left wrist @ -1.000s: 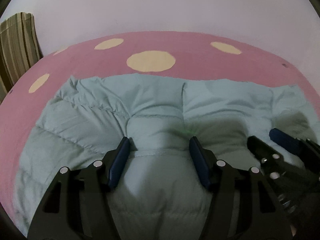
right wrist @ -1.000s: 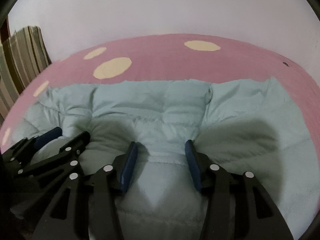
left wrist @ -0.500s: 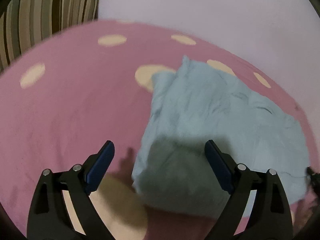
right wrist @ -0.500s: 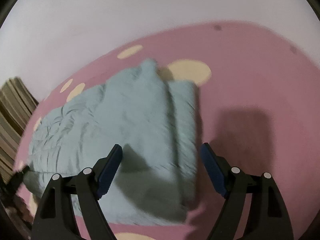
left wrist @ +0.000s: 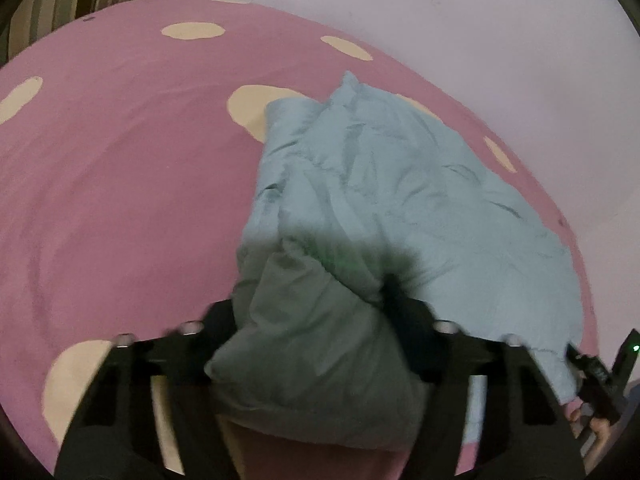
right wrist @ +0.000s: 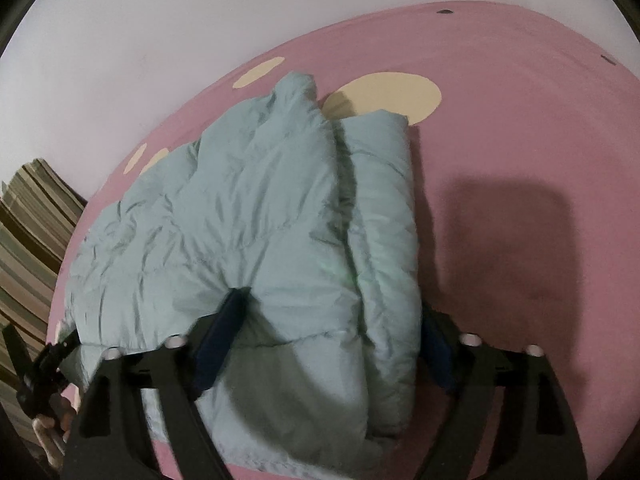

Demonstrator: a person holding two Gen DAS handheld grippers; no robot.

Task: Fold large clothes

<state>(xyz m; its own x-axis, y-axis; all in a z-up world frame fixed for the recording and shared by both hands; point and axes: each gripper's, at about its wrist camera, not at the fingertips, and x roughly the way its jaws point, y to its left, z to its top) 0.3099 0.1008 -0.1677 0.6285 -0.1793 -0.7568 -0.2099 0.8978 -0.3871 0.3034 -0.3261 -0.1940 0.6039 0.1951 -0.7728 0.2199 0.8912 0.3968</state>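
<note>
At the bottom of each wrist view, my left hand-held gripper [left wrist: 316,344] and right hand-held gripper [right wrist: 332,340] were closing, each with a padded end of the pale blue jacket [right wrist: 248,216] bulging between its jaws. Beyond them the jacket lay folded mid-frame on the pink dotted bed [left wrist: 120,180], reaching toward its far edge.

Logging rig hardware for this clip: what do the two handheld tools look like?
Both match: the left tool and the right tool are matte black, angular, two-fingered frames with triangular cut-outs and round silver bolt heads. The right tool's navy blue pads are clear; the left's are hidden or blurred. No cables or sleeves show.
</note>
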